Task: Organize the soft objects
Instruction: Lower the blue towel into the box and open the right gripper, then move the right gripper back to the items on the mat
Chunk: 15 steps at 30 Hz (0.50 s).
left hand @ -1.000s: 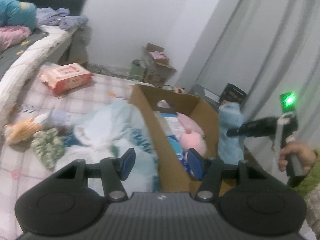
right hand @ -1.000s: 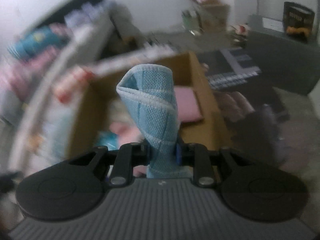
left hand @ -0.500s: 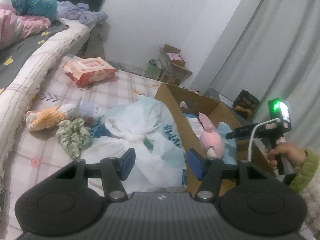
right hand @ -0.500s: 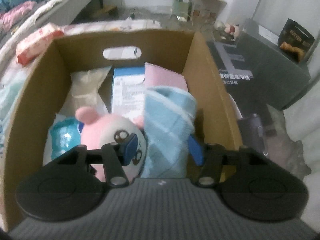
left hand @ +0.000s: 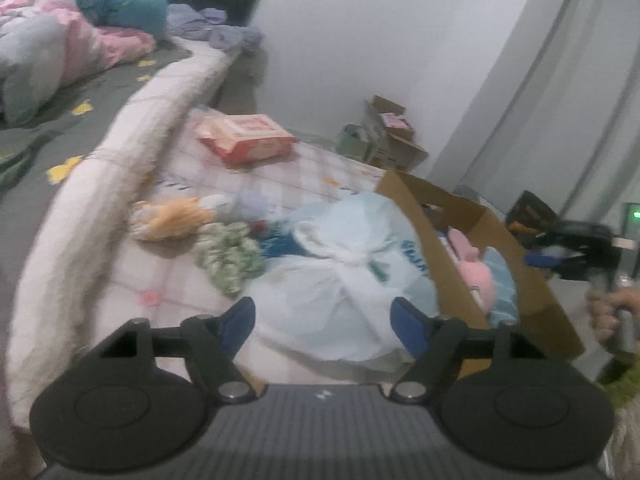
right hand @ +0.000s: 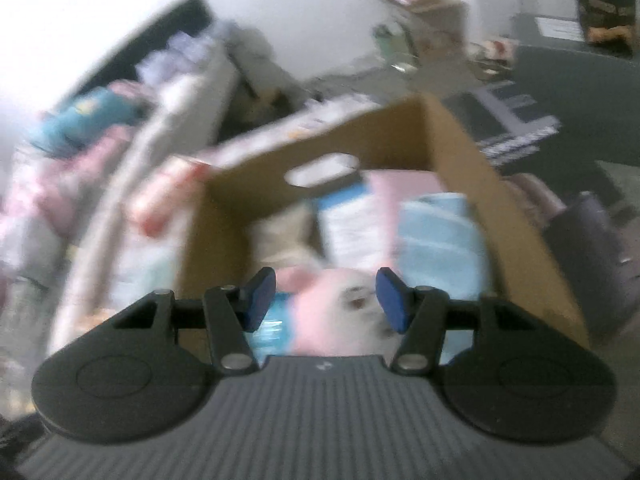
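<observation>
Cardboard box [right hand: 516, 216] rim lies beneath the empty, parted right gripper [right hand: 326, 300].

Plain white wall [left hand: 360, 40] standing far, pale grey curtain [left hand: 560, 100] hanging at right. Bed with dark headboard [left hand: 224, 0] and grey sheet [left hand: 60, 128] sitting left; small open cardboard boxes [left hand: 394, 140] resting in far corner.

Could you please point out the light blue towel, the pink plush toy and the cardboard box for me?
light blue towel [right hand: 440, 240]: right wrist view, on its upper folded face inside the box.
pink plush toy [right hand: 328, 304]: right wrist view, on its face.
cardboard box [left hand: 452, 276]: left wrist view, on its near side wall.
</observation>
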Available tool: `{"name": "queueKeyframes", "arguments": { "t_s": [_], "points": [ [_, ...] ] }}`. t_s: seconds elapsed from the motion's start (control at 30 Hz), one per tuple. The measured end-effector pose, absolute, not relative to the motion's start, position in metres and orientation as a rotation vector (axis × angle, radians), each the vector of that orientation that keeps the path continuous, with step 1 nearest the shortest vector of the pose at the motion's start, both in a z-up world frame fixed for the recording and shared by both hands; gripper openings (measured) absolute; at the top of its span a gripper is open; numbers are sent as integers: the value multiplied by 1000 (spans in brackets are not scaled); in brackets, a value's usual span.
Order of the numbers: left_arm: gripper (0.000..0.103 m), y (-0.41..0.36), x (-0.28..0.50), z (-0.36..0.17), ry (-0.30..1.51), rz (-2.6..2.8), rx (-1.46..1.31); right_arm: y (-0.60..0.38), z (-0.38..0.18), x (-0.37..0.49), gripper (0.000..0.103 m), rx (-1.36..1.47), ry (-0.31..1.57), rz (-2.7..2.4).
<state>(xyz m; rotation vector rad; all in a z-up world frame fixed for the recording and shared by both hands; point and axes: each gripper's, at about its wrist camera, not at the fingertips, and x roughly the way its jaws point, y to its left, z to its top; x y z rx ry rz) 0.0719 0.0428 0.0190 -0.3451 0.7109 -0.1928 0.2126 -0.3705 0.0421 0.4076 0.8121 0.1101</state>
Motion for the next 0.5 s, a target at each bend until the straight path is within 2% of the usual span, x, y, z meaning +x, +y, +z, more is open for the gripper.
{"name": "queueKeyframes", "arguments": {
  "t_s": [0.07,0.23,0.5],
  "points": [
    [81,51,67,18,719,-175,-353,-359,54,190,59,459,759,188],
    [82,66,54,12,745,-122,-360,-327,78,139,77,516,641,363],
    [84,70,31,8,742,-111,-297,-270,78,116,78,547,653,506]
  ]
}}
